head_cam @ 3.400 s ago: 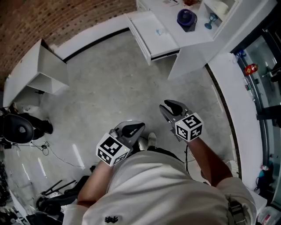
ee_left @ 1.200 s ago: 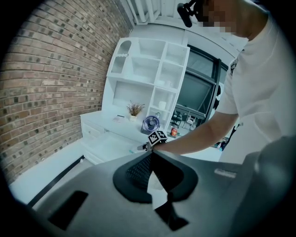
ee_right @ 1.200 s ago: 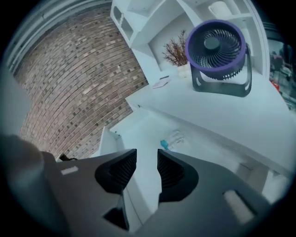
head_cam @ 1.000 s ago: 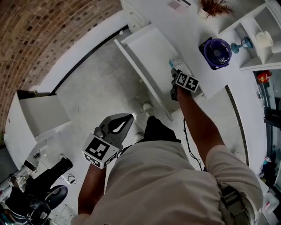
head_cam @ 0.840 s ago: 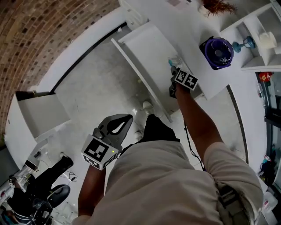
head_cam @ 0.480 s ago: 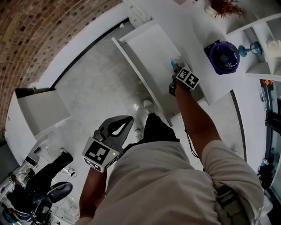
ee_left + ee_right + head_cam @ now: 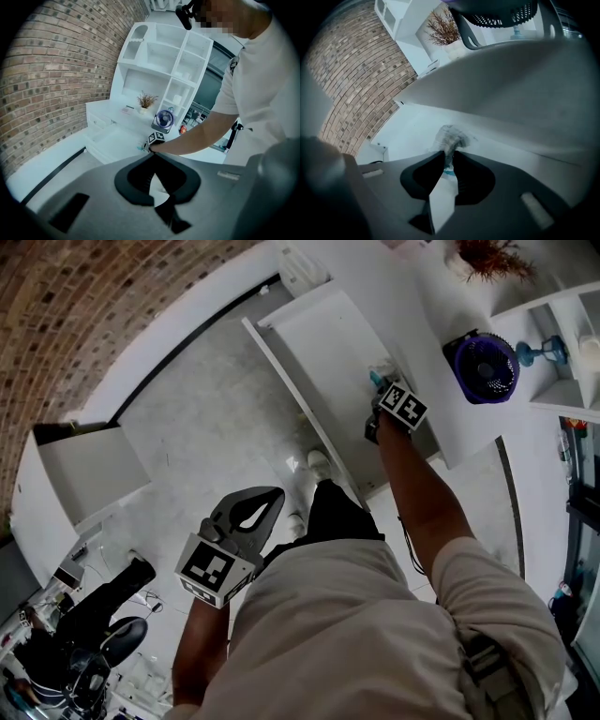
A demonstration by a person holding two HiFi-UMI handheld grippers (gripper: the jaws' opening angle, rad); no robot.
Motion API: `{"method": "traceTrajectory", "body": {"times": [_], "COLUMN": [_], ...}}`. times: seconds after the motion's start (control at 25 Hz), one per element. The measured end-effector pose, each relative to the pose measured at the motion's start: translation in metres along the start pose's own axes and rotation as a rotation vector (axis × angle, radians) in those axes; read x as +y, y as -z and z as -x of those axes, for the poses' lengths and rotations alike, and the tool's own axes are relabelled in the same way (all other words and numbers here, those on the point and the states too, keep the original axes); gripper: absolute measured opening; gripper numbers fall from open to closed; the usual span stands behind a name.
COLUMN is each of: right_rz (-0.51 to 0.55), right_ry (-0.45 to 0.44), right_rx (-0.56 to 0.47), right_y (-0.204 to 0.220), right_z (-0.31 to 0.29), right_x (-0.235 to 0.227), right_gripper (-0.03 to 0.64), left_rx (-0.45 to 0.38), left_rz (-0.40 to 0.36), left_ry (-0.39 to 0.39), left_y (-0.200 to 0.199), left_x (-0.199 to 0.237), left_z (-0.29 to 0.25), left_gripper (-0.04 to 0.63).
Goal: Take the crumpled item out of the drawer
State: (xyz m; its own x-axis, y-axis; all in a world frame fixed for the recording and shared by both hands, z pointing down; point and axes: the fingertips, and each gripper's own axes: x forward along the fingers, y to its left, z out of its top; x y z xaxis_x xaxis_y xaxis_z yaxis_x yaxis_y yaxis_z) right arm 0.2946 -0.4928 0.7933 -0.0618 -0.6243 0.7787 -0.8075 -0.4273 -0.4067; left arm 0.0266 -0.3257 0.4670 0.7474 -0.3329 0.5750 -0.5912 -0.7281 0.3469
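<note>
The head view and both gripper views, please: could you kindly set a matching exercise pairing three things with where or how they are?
1 crumpled item
2 fan
3 left gripper

A purple, on the white top
B shut and empty, above the floor
C pinched in the right gripper, inside the drawer

Pairs: 1-C, 2-A, 3-B. The right gripper's jaws have just been closing, with the item between them.

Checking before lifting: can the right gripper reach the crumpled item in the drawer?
Likely yes: the drawer stands open, and the right gripper, jaws just closing, pinches the crumpled item.
</note>
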Motion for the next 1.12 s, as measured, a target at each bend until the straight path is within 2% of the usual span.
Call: {"method": "traceTrajectory", "body": {"times": [0.48, 1.12], "right_rz": [0.139, 0.401], "right_ry": [-0.047, -0.157], "right_rx": [0.003, -0.017], "right_y": [0.003, 0.03], "right_z": [0.029, 0.104], "right_x": [0.022, 0.087], "right_gripper": [0.067, 0.063], "left_rx": [-0.049, -0.154], "left_rz": [-0.021, -0.027], "left_ry": [-0.011, -0.064], "left_y": [0.004, 0.047], "left_x": [-0.015, -0.042], "left_z": [0.022, 0.101], "left_gripper": [0.006, 0.006]}}
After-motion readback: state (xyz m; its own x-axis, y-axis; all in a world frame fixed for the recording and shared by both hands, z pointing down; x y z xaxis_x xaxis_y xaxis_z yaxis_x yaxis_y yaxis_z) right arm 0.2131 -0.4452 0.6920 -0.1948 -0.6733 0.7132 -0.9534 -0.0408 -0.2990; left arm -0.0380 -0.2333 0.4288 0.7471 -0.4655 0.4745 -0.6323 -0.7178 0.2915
